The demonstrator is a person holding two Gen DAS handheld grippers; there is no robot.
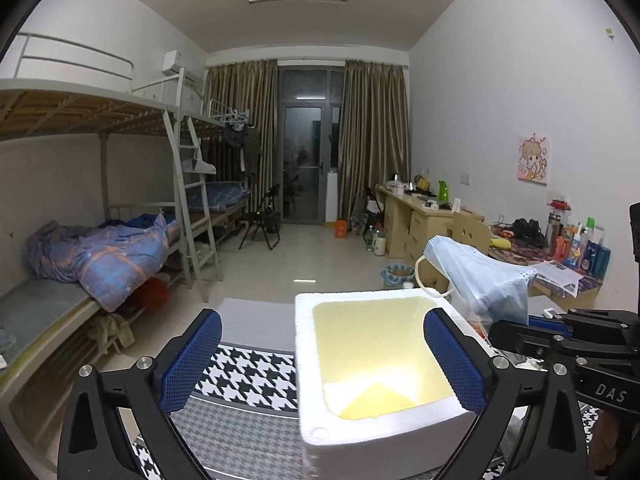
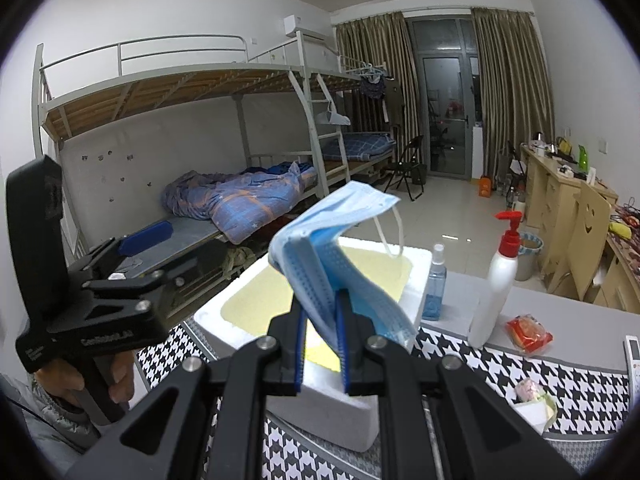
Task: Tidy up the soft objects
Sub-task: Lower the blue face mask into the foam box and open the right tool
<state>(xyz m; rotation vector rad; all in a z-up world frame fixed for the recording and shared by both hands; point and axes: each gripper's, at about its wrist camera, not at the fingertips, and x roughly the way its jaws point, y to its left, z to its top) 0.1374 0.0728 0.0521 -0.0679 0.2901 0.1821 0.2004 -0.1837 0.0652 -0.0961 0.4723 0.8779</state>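
A white foam box (image 1: 312,412) with a yellow inside stands on the houndstooth table cloth (image 1: 248,372). My left gripper (image 1: 320,364) is open, its blue pads either side of the box's near-left part. My right gripper (image 2: 320,320) is shut on a folded blue face mask (image 2: 336,236) and holds it above the foam box (image 2: 320,408). In the left wrist view the mask (image 1: 476,276) hangs over the box's far right corner, with the right gripper (image 1: 516,330) beside it. The left gripper (image 2: 132,248) shows at the left of the right wrist view.
On the table right of the box stand a blue spray bottle (image 2: 436,284) and a white pump bottle with a red top (image 2: 496,284). A red snack packet (image 2: 528,334), a small pink and white item (image 2: 532,396) and a remote (image 2: 634,356) lie nearby. Bunk beds (image 1: 100,240) lie beyond.
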